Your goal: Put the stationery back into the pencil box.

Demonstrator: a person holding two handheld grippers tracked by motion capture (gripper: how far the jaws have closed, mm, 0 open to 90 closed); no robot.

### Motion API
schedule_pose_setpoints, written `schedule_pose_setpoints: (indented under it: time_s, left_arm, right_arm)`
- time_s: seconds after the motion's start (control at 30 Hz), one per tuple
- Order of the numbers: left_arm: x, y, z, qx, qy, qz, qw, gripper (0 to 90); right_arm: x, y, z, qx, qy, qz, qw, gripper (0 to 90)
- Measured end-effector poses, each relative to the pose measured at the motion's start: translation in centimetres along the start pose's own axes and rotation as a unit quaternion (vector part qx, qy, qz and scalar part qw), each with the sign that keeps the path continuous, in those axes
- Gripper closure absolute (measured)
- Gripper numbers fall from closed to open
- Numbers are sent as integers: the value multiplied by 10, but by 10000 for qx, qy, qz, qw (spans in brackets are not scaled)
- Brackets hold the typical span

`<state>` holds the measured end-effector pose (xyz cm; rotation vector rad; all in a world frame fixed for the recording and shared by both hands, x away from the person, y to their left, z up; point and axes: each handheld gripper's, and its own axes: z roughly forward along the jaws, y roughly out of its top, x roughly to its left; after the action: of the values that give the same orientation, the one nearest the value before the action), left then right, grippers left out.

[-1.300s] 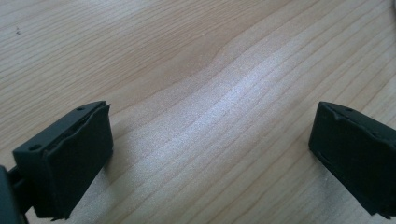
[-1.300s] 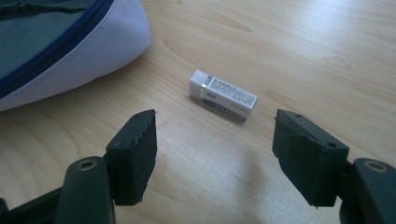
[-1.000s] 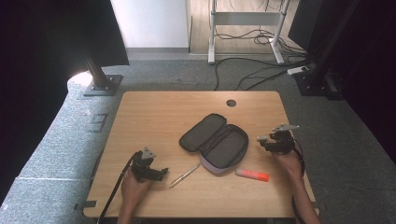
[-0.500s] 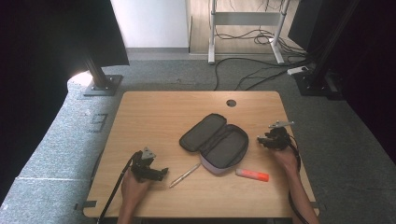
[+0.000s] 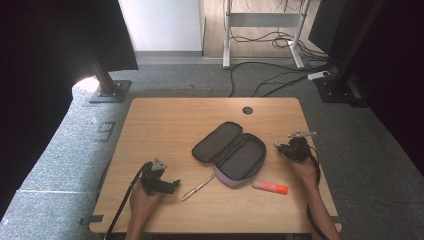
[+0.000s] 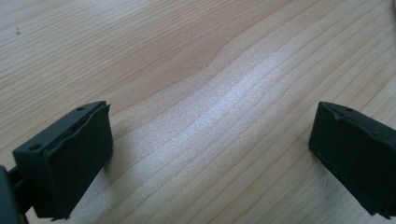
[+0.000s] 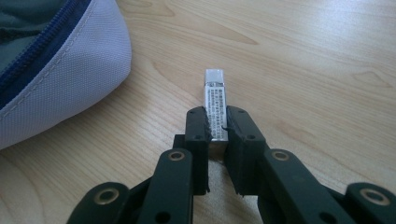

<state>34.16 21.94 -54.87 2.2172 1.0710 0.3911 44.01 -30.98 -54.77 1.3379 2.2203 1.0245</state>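
Right gripper view: black claw [image 7: 215, 125] clamps slim, white, labelled stick [image 7: 215, 102].

My table [image 5: 165, 120] is evenly lit from above, dark curtains at both sides. Bright spill on the floor [image 5: 85, 85] upper left. Pale glare streak across wood in my left gripper view. Close jaws slightly soft, shadows faint.
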Motion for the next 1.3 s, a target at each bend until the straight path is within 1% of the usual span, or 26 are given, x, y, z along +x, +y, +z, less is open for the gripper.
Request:
schedule_pose_setpoints:
  time_s: [0.13, 0.23, 0.4, 0.43, 0.5, 0.6, 0.8, 1.13, 1.17, 1.3]
  left_arm:
    - [0, 0, 0, 0, -1, 1, 10000, 0]
    - [0, 0, 0, 1, 0, 1, 10000, 0]
    - [0, 0, 0, 2, 0, 1, 10000, 0]
    - [0, 0, 0, 1, 0, 0, 10000, 0]
    - [0, 0, 0, 1, -2, 0, 10000, 0]
    - [0, 0, 0, 1, 0, 1, 10000, 0]
    - [0, 0, 0, 1, 0, 2, 10000, 0]
    - [0, 0, 0, 3, 0, 1, 10000, 0]
    - [0, 0, 0, 3, -1, 3, 10000, 0]
    - [0, 0, 0, 3, 0, 3, 10000, 0]
  right_arm:
    - [1, -1, -2, 12, -44, -24, 10000, 783]
    - [1, 0, -9, -88, -44, 28, 9999, 783]
    - [2, 2, -16, -126, -44, 30, 9999, 783]
    - [3, 2, -20, -171, -50, 18, 9998, 783]
    - [4, 2, -21, -177, -58, 9, 9998, 784]
    - [7, 5, -28, -235, -63, -43, 9997, 783]
    - [10, 7, -35, -275, -64, -7, 9996, 784]
    - [16, 14, -48, -423, 30, 5, 9991, 784]
    - [19, 17, -52, -456, 62, -10, 9989, 784]
    - [24, 22, -55, -485, 86, -71, 9988, 784]
